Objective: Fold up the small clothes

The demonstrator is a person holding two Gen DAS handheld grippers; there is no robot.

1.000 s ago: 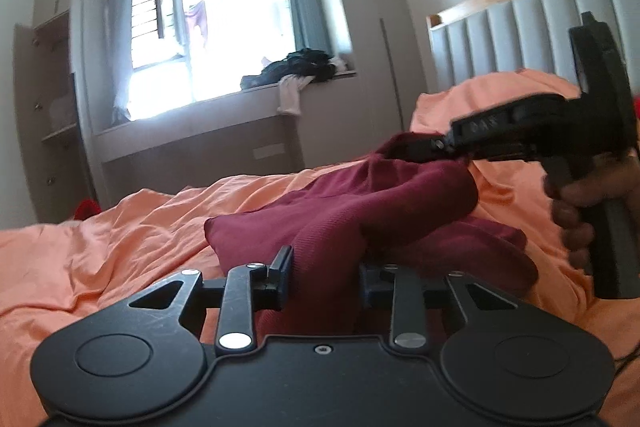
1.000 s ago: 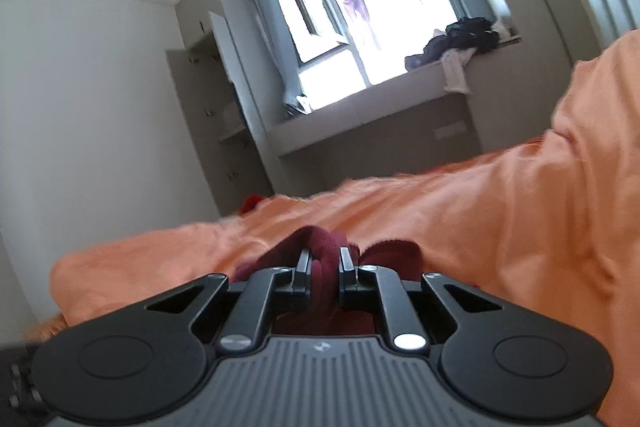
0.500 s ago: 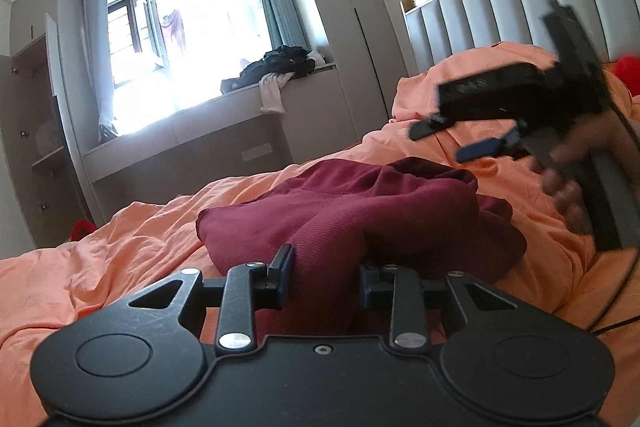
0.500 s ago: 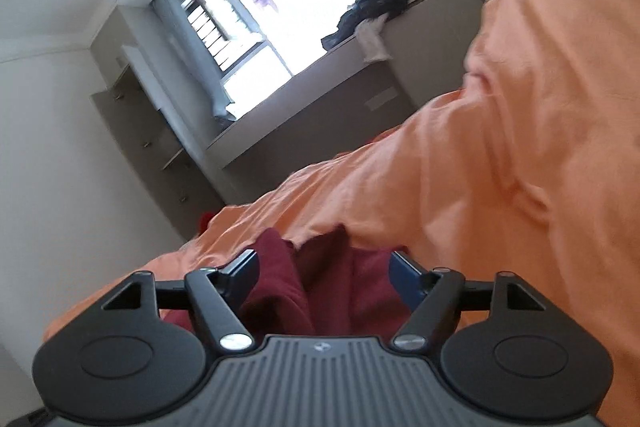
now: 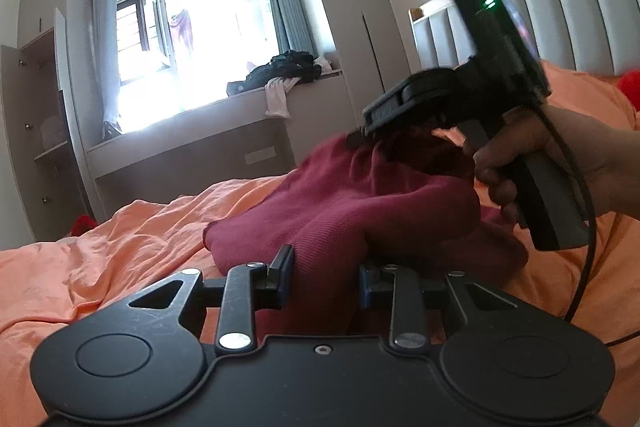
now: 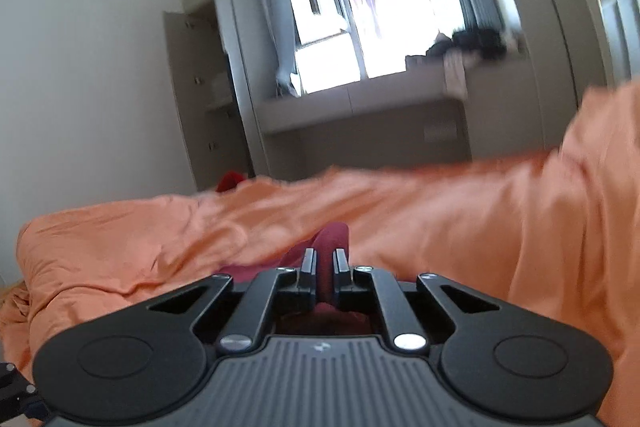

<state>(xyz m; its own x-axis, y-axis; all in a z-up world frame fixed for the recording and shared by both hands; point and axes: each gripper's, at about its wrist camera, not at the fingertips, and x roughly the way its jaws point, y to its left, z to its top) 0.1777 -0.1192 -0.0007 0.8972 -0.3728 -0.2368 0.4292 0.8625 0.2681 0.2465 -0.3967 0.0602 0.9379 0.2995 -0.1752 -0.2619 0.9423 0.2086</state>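
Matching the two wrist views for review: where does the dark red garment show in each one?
Left wrist: the dark red garment fills the centre, clamped by the left gripper, with the right gripper lifting its far edge.
Right wrist: only a small fold shows at bottom centre, pinched between the fingers.
Shared landmark: the bright window.

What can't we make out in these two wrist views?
- Garment type: the maroon garment is bunched up in the left wrist view; its shape is unreadable.
- Right tongs' tips: blurred in the left wrist view; the right wrist view shows them shut on cloth.
- Garment's extent: the right wrist view shows only a sliver, hidden by the tongs' body.
- Windowsill clothes: too small to identify.
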